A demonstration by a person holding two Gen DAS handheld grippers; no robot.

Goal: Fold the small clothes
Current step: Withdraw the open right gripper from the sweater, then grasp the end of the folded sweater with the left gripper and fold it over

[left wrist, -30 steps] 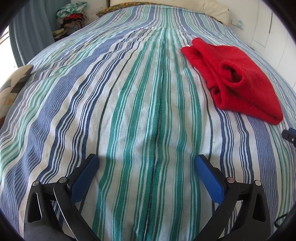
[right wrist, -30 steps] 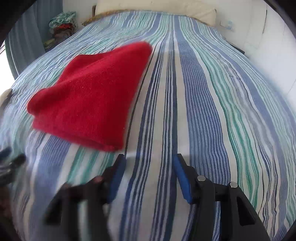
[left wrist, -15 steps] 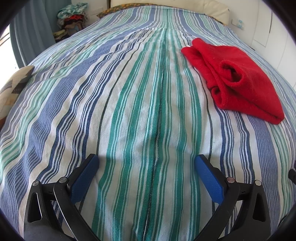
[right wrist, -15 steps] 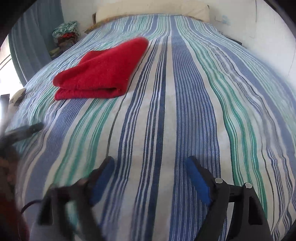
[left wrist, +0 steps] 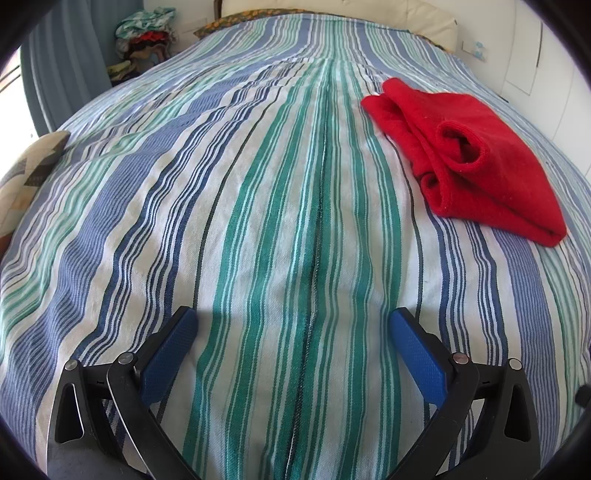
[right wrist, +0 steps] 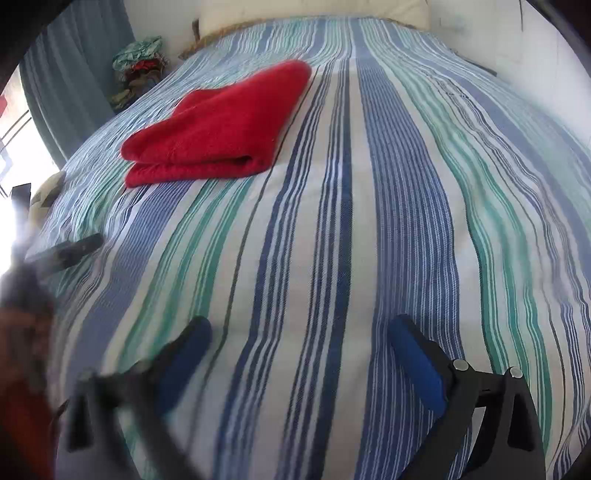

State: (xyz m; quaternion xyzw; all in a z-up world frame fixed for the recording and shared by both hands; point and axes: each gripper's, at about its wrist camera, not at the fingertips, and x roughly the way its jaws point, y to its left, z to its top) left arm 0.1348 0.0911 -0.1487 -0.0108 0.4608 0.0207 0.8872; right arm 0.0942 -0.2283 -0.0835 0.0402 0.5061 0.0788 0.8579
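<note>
**Garment folded and let go, both grippers free**

Garment (left wrist: 476,166) is red, lies folded on the striped bedspread (left wrist: 258,221), up and to the right in the left wrist view, up and to the left in the right one. So it sits between the two grippers, ahead of both, touching neither.

Left gripper (left wrist: 293,321): jaws spread wide, nothing between, only bedspread below.
Right gripper (right wrist: 301,330): jaws have just been opening, now spread wide, nothing between. Its left finger is blurred.

Step in hand, as I read it: release after the last fold. The fold looks compact, though a rolled hem gapes on the side facing the left gripper.

Next move is probably to fetch another piece. A pile of clothes (left wrist: 146,33) sits past the bed's far left corner, well apart. No other garment lies on the bed.
</note>
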